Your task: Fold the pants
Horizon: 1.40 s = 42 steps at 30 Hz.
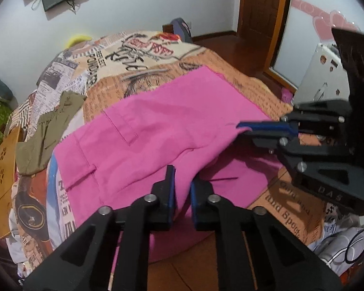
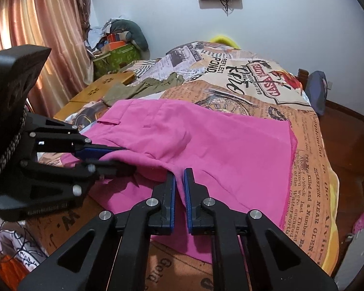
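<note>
Pink pants (image 1: 157, 126) (image 2: 218, 145) lie spread across a bed with a newspaper-print cover (image 1: 104, 55) (image 2: 310, 160). In the left wrist view, my left gripper (image 1: 182, 181) is shut on a raised fold of the near edge, with pink cloth pinched between its blue pads. My right gripper (image 1: 242, 127) comes in from the right and is shut on the same edge further along. In the right wrist view, the right gripper (image 2: 179, 177) pinches a ridge of pink cloth, and the left gripper (image 2: 116, 156) holds the edge at the left. The cloth sags between the two grips.
An olive garment (image 1: 48, 131) (image 2: 145, 86) lies crumpled on the bed beyond the pants. A wooden board with cut-outs (image 1: 4, 169) (image 2: 97, 89) sits beside the bed, with clutter and curtains (image 2: 48, 36) behind it. A wooden door (image 1: 262, 4) and floor lie past the foot.
</note>
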### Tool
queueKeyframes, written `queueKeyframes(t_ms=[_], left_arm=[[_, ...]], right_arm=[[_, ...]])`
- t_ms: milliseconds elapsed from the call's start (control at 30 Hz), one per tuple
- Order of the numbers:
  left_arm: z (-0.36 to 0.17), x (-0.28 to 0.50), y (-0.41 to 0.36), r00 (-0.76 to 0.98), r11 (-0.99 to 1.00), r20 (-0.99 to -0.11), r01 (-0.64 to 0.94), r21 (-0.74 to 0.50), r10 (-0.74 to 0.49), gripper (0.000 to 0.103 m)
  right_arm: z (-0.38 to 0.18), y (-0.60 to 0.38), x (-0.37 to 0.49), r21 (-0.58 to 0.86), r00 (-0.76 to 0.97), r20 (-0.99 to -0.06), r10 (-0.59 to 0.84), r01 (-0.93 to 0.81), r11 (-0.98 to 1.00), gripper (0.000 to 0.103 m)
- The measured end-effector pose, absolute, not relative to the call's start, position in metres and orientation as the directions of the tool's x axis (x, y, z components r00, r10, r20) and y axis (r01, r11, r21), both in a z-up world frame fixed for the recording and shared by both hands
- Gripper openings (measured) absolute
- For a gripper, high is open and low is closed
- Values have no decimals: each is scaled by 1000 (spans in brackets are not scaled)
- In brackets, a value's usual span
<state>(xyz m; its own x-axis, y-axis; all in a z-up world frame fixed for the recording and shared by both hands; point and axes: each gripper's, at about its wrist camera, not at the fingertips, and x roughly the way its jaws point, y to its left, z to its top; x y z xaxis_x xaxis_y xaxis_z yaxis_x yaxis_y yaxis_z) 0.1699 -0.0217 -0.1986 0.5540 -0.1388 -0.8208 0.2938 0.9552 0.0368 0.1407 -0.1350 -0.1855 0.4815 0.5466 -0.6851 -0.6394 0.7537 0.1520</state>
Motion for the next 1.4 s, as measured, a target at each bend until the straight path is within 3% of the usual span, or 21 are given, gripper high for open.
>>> queueKeyframes(t_ms=[367, 633, 1067, 1167, 1300, 1400], left_arm=[[-187, 150, -21, 560, 952, -809, 306, 1, -179, 7], [-203, 140, -35, 528, 942, -835, 334, 36, -155, 7], [-203, 131, -28, 505, 941, -843, 339, -4, -186, 13], [-203, 130, -27, 498, 941, -846, 337, -14, -191, 14], [-201, 128, -25, 493, 945, -847, 327, -30, -198, 15], [-196, 124, -23, 482, 942, -847, 330, -61, -224, 25]], right_arm=[[-176, -138, 124, 120, 489, -681, 546, -661, 741, 6], [-189, -142, 120, 115, 456, -725, 516, -659, 743, 6], [-207, -169, 119, 117, 431, -779, 455, -612, 782, 6], [-213, -178, 121, 113, 423, -800, 425, -590, 800, 10], [-216, -193, 123, 131, 420, -812, 406, -546, 827, 24], [-215, -206, 122, 146, 414, -819, 397, -518, 843, 25]])
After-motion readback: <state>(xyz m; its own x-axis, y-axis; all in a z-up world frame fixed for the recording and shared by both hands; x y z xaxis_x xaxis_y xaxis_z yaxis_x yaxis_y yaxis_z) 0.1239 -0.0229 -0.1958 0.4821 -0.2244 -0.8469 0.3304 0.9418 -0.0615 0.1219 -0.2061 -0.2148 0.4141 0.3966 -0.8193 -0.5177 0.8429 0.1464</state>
